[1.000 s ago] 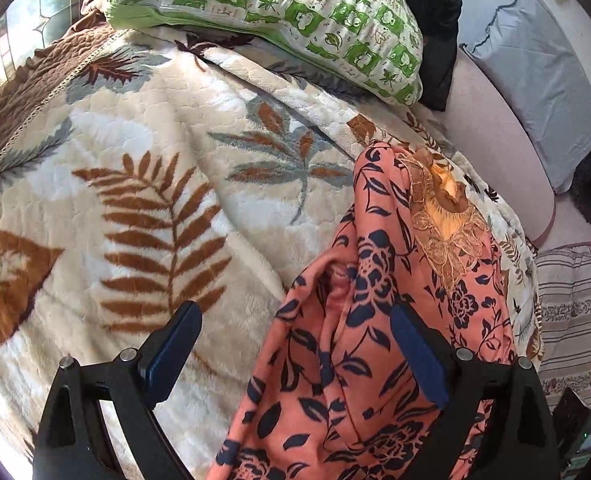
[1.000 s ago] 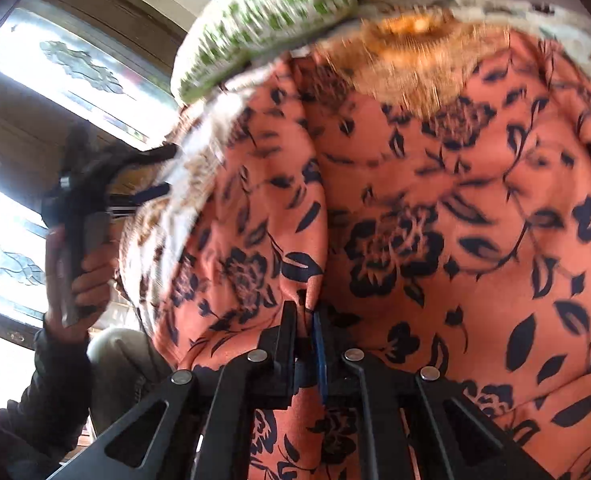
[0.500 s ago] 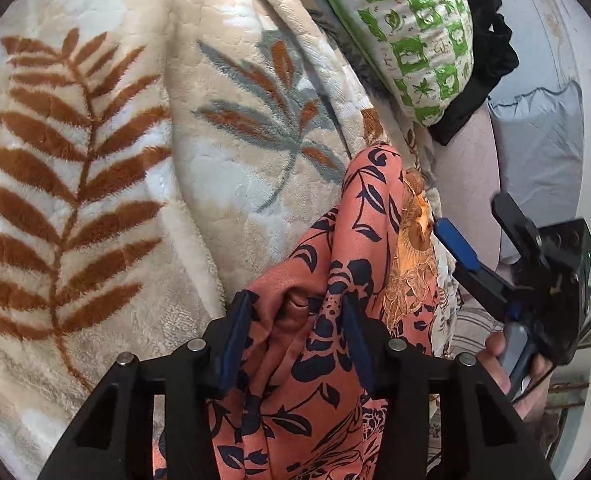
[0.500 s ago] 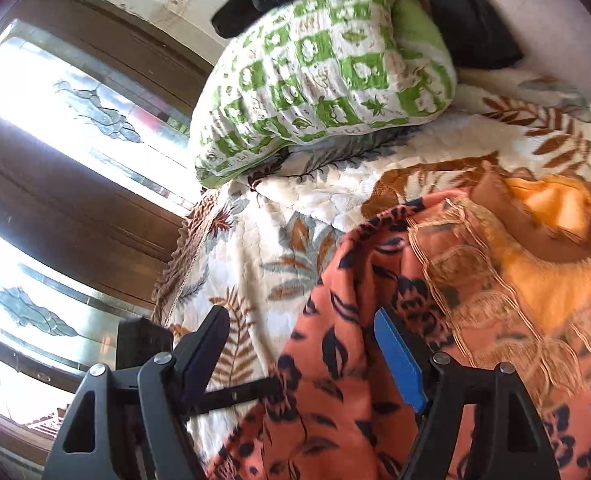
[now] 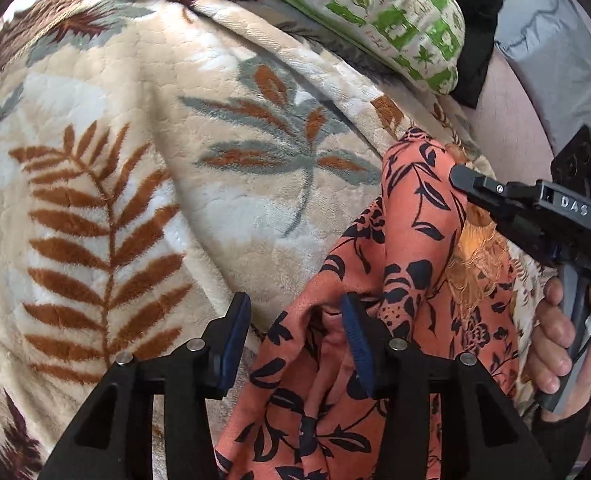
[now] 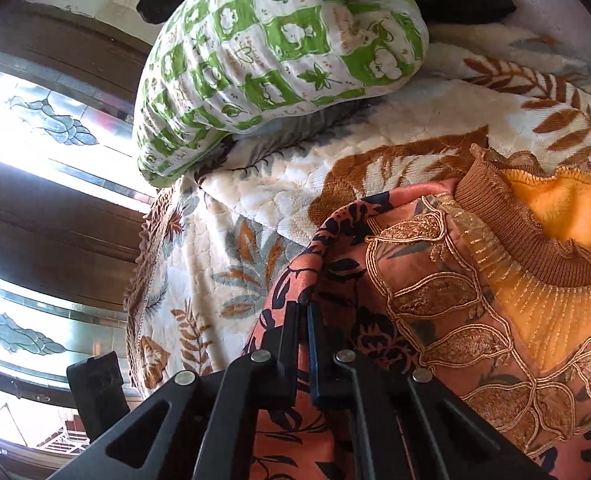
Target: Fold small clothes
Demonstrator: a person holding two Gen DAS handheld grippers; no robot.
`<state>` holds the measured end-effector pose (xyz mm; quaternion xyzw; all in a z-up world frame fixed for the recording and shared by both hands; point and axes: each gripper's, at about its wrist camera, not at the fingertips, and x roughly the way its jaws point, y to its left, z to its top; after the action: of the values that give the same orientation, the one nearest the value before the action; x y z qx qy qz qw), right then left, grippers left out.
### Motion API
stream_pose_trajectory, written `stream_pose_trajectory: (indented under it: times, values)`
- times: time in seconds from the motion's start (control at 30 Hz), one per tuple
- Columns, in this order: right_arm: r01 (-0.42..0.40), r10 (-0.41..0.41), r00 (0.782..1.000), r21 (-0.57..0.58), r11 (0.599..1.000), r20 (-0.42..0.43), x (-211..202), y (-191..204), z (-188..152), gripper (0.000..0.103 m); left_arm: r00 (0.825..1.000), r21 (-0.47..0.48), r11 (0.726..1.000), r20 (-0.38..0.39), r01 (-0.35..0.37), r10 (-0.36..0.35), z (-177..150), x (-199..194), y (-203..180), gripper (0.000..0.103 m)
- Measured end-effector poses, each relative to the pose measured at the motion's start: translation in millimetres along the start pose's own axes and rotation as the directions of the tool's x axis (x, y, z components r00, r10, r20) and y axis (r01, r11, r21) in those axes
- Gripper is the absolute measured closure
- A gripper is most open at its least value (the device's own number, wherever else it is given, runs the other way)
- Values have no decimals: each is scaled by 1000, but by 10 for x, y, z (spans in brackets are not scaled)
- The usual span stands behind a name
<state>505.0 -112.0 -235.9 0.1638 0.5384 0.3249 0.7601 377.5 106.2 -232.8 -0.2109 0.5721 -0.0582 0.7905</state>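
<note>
An orange garment with dark blue flowers (image 5: 407, 264) lies bunched on a cream leaf-print blanket (image 5: 135, 160). It has a gold-embroidered yoke (image 6: 447, 304) and a brown knit collar (image 6: 535, 248). My left gripper (image 5: 295, 312) is open, its jaws astride a raised fold at the garment's edge. My right gripper (image 6: 307, 316) is shut on the garment's shoulder edge; it also shows in the left wrist view (image 5: 459, 174), pinching the cloth's upper fold.
A green and white patterned pillow (image 6: 271, 60) lies at the head of the bed, with dark cloth (image 5: 479, 32) behind it. A grey pillow (image 5: 567, 40) sits at the far right. Windows (image 6: 35, 136) with stained glass stand to the left.
My right gripper was open half a second ago and has shut on the garment's shoulder edge. My left gripper has opened wider and pulled back slightly from the fold.
</note>
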Motion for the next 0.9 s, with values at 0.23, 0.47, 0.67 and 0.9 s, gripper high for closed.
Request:
stream_pose_trajectory:
  times: [0.23, 0.47, 0.67, 0.9]
  values:
    - [-42, 41, 999, 51, 998, 26, 134, 11, 150, 94, 1000, 67, 998, 13, -2, 2, 85, 142, -44, 87]
    - [-80, 82, 996, 53, 995, -31, 329, 75, 161, 94, 992, 34, 992, 31, 120, -121, 177, -92, 20, 97]
    - [0, -1, 997, 9, 1000, 77, 33, 131, 153, 6, 991, -9, 991, 28, 131, -130, 192, -125, 171, 99]
    - [80, -80, 996, 13, 997, -35, 572, 104, 172, 85, 992, -56, 991, 29, 123, -121, 189, -67, 318, 101]
